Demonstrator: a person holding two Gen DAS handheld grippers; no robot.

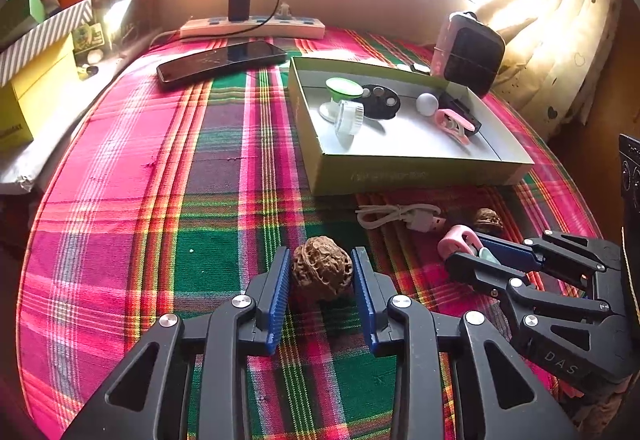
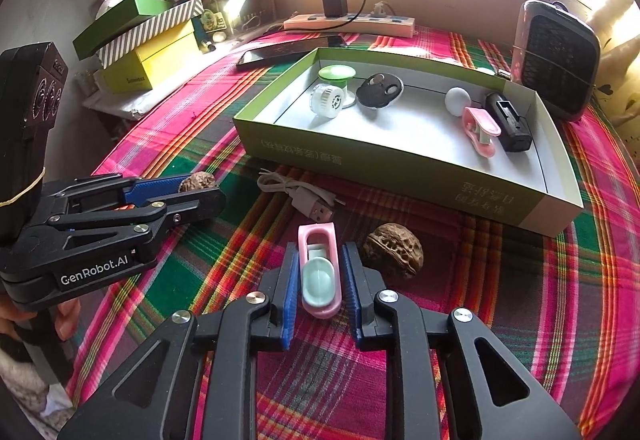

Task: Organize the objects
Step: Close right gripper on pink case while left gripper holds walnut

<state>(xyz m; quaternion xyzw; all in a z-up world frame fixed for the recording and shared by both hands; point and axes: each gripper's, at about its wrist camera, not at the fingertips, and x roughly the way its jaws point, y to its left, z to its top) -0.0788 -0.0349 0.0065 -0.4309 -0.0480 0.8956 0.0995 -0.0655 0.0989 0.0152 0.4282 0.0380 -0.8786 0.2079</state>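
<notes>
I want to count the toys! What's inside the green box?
Inside the green box: a green-topped piece, white roller, black disc, white ball, pink clip, black case. Anything beneath them is hidden.

I count two walnuts: one (image 1: 322, 268) between my left jaws, one (image 2: 394, 252) loose on the plaid cloth. There are two pink clips, one (image 2: 320, 272) in my right jaws and one (image 2: 480, 131) in the box (image 2: 360, 163). That box also holds one white ball (image 2: 457, 100), one black case (image 2: 509, 125), one dark dish (image 2: 379, 90) and one green-topped stand (image 2: 337, 73). Outside lie one white cable (image 2: 296, 193), one phone (image 1: 222, 60) and one power strip (image 1: 252, 27).
</notes>
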